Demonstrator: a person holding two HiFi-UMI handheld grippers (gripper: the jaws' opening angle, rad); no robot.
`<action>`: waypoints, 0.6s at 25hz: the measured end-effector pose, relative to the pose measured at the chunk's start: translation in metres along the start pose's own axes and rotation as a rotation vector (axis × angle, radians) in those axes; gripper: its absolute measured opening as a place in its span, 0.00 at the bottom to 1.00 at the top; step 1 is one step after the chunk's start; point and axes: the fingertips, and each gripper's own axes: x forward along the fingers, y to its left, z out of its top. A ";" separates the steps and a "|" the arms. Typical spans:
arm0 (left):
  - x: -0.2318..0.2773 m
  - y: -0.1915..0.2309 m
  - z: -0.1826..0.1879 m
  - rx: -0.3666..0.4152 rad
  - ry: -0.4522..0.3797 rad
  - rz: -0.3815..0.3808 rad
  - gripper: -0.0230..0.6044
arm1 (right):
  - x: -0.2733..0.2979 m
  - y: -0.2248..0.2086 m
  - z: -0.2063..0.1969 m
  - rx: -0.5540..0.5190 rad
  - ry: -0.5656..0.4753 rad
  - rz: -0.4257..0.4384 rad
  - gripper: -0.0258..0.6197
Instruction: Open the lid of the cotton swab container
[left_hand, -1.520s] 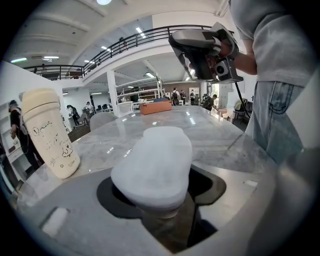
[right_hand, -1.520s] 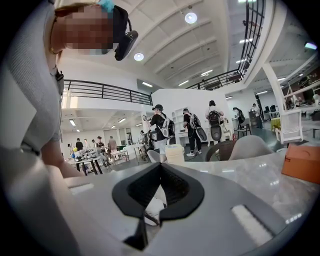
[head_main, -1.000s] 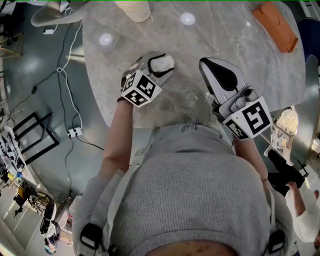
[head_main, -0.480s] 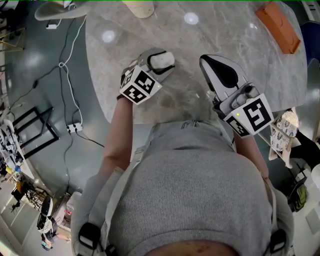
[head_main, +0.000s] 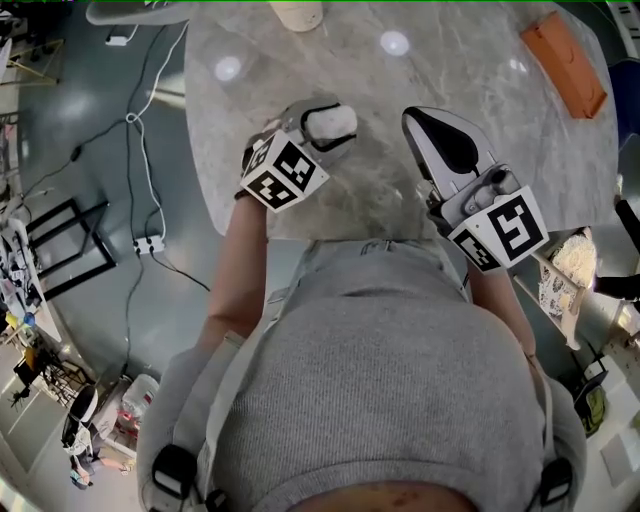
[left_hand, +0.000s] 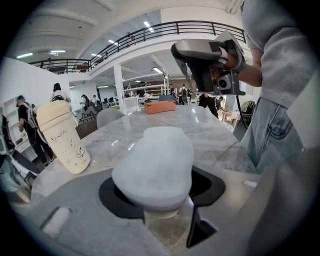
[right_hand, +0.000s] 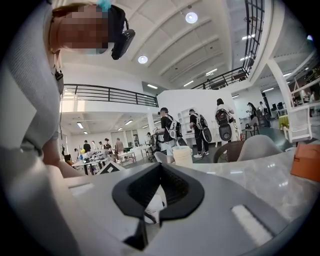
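The cotton swab container (head_main: 331, 123) is a small rounded tub with a frosted white lid, held just above the marble table (head_main: 480, 70). My left gripper (head_main: 322, 117) is shut on it from both sides. In the left gripper view the lid (left_hand: 155, 165) fills the space between the jaws and sits closed on the tub. My right gripper (head_main: 424, 124) hovers to the right of the container, apart from it, shut and empty. Its jaws meet in the right gripper view (right_hand: 159, 170).
A cream cup (left_hand: 62, 137) with a cartoon print stands at the table's far side (head_main: 297, 12). An orange box (head_main: 565, 60) lies at the far right. The table's near edge runs just in front of my body. Cables and a power strip (head_main: 148, 243) lie on the floor at left.
The head view has drifted a little. Both grippers keep their places and their jaws have not moved.
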 end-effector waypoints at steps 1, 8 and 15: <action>-0.002 0.000 0.003 0.006 -0.001 0.002 0.42 | 0.000 0.001 0.000 0.000 -0.002 0.004 0.04; -0.015 -0.001 0.023 0.009 -0.020 0.013 0.42 | -0.004 0.004 0.000 -0.004 -0.012 0.016 0.04; -0.023 -0.007 0.038 0.017 -0.030 0.004 0.42 | -0.007 0.005 0.002 0.000 -0.022 0.020 0.04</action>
